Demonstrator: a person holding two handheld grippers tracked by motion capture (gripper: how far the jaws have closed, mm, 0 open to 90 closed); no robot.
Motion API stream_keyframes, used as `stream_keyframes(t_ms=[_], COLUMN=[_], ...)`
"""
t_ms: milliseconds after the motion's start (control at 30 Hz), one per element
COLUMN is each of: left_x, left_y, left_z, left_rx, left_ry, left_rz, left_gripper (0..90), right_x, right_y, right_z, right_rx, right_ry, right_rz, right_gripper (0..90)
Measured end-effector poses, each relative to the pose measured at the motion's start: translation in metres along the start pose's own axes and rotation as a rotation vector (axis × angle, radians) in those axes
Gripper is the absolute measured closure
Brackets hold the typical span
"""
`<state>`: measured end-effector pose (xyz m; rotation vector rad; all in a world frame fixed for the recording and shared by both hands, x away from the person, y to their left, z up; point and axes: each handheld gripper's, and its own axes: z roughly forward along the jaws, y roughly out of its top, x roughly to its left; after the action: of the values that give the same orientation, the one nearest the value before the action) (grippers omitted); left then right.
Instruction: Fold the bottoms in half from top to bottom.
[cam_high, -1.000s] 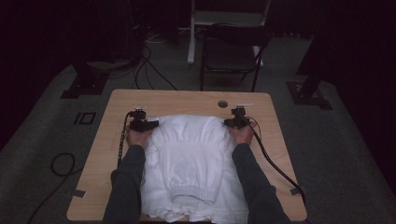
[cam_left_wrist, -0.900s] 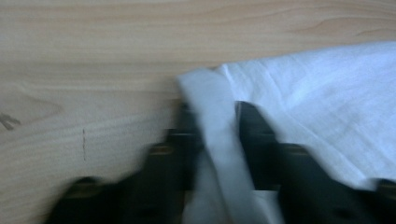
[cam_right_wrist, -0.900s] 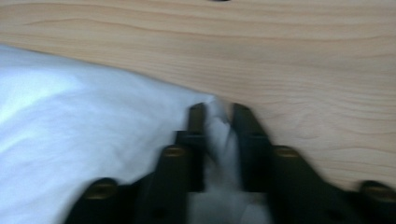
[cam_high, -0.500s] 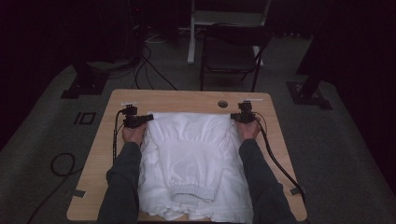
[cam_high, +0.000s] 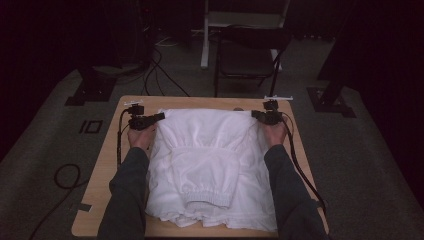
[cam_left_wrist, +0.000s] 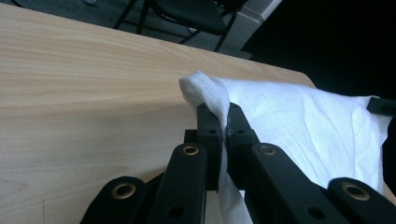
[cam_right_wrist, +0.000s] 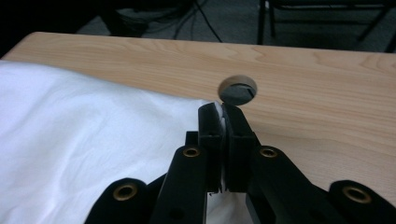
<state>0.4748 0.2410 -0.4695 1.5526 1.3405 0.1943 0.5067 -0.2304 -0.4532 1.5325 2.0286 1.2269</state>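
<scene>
A white garment lies spread on the wooden table, its elastic cuffed end folded toward the near side. My left gripper is shut on the far left corner of the cloth. In the left gripper view the fabric bunches over my left gripper, pinched between the pads. My right gripper is shut on the far right corner. The right gripper view has my right gripper clamped on a thin white edge. The far hem is stretched straight between the two grippers, raised a little off the table.
A round cable hole sits in the tabletop just beyond the right gripper. Black cables trail from both grippers along the table's sides. A dark chair stands behind the table's far edge, with stands and cords on the carpet.
Both hands have moved away from the person, apart and upward. The far edge of the garment, bunched and rounded before, now runs straight and taut between the grippers.
</scene>
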Motion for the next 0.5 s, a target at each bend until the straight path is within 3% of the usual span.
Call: stream_keyframes(t_ms=[133, 500], left_x=[-0.011, -0.023], left_y=[0.001, -0.022], left_z=[-0.015, -0.054], left_rx=[-0.013, -0.074], left_ry=[-0.026, -0.127], left_rz=[0.054, 0.06], left_gripper=[88.1, 88.1], right_x=[0.003, 0.007], right_y=[-0.004, -0.027], right_z=[-0.017, -0.068], right_rx=[-0.029, -0.071], right_ry=[0.046, 0.154], right_rz=[-0.025, -0.076], right_gripper=[87.8, 87.8])
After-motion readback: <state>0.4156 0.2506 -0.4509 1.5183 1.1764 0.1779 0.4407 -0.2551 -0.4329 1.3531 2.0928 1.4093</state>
